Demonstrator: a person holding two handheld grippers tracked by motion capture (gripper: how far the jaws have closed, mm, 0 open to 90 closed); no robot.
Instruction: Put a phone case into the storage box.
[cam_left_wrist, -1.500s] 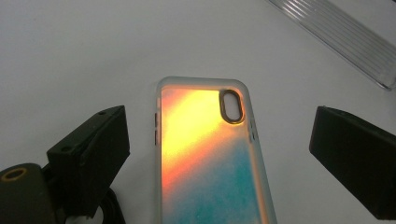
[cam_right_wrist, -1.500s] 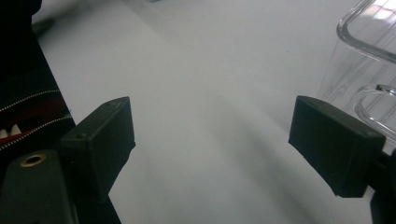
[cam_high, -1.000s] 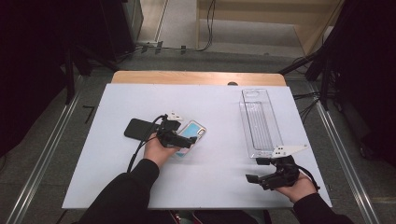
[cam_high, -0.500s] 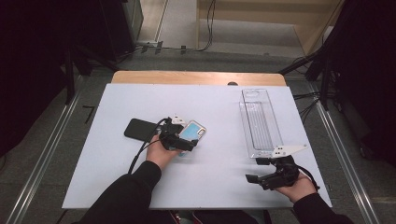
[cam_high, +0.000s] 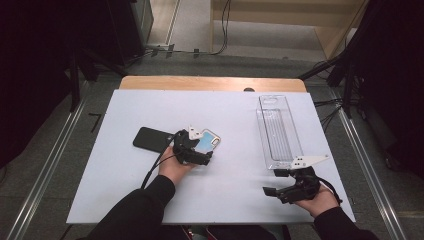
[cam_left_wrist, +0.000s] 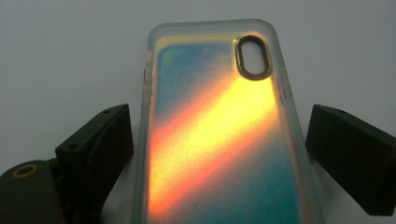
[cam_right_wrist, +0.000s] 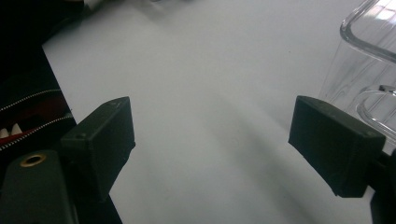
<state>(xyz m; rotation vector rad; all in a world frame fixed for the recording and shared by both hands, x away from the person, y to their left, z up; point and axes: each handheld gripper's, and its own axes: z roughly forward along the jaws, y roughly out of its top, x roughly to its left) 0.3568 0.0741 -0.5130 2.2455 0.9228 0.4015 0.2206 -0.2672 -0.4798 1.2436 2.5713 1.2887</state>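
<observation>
At the left of the high view, a black phone (cam_high: 151, 139) lies flat on the white desk (cam_high: 120, 190), its long side running left to right. Its right end sits just beside the left tongs (cam_high: 200, 156), and whether the two touch cannot be told from here.

The left tongs are held in the person's left hand (cam_high: 175, 167), with a dark sleeve reaching in from the bottom edge and a cable looping down from the tool. They point toward the upper right, at a phone case (cam_high: 207, 141) that lies tilted on the desk near its middle. In the left gripper view the phone case (cam_left_wrist: 219, 135) lies lengthwise between the two black jaws, its camera cut-out at the far end. Its back glows blue and teal with a diagonal band of orange and yellow, inside a clear frosted rim. The jaws stand wide, one on each side of the case, and a strip of bare desk shows between each pad and the case's edge, so nothing is gripped.

Further right, a clear plastic tray (cam_high: 278, 131) lies lengthwise on the desk, running away from the person.

Just below the tray's near end, the right tongs (cam_high: 272, 182) rest in the person's right hand (cam_high: 315, 197), pointing left. In the right gripper view their jaws stand wide over bare desk, with the clear tray's corner (cam_right_wrist: 369, 56) at the upper right.
</observation>
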